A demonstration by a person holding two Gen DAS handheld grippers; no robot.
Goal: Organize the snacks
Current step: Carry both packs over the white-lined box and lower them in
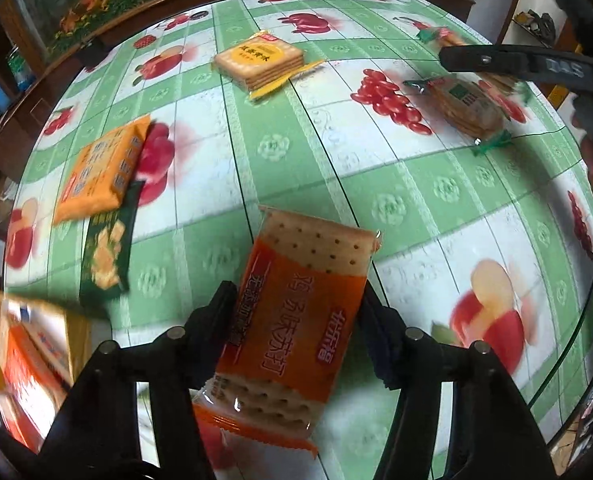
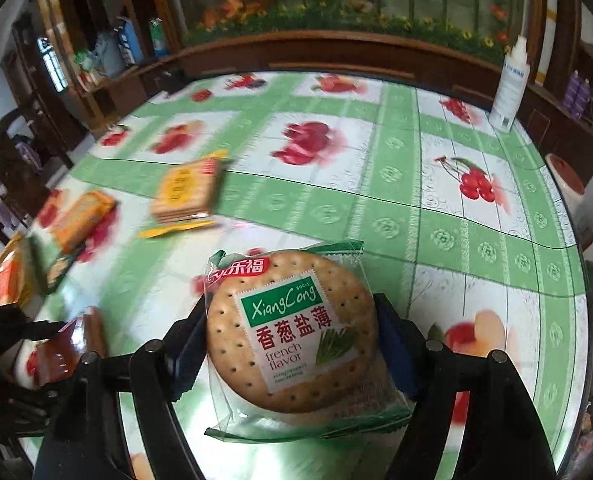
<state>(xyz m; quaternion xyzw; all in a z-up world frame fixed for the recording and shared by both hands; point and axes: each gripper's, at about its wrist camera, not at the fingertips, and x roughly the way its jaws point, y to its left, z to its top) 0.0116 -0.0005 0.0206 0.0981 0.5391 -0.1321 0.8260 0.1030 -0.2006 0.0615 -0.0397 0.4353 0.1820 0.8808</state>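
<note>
Two packets are in hand at once, one per gripper, and what matters now is where each sits against the small cluster of snacks on the left side of the surface (image 1: pixel 280 148). In the left wrist view, the left gripper (image 1: pixel 298 316) is clenched on an orange cracker packet (image 1: pixel 300 316), its pads pressing the packet's two long edges, so the packet's long axis runs forward along the fingers, with the clear end showing crackers pointing away from the camera and the crimped tail hanging back toward it. Whether it is lifted clear of the cloth I cannot tell for certain. In the right wrist view, the right gripper (image 2: pixel 292 336) is grasping a round biscuit packet (image 2: pixel 292 332) across its width, label facing up. Just left of the left gripper lie a dark green packet (image 1: pixel 106 252) and an orange packet (image 1: pixel 100 172), overlapping at one corner, with a yellow box (image 1: pixel 36 360) nearer the camera. A stack of square crackers (image 1: pixel 258 62) lies farther out toward the middle, and another round biscuit packet (image 1: pixel 468 104) lies to the right beneath the right gripper's finger. My judgement is that the left hand is the nearer to that left cluster, so its packet has a short sideways trip, while the right must cross most of the surface.
</note>
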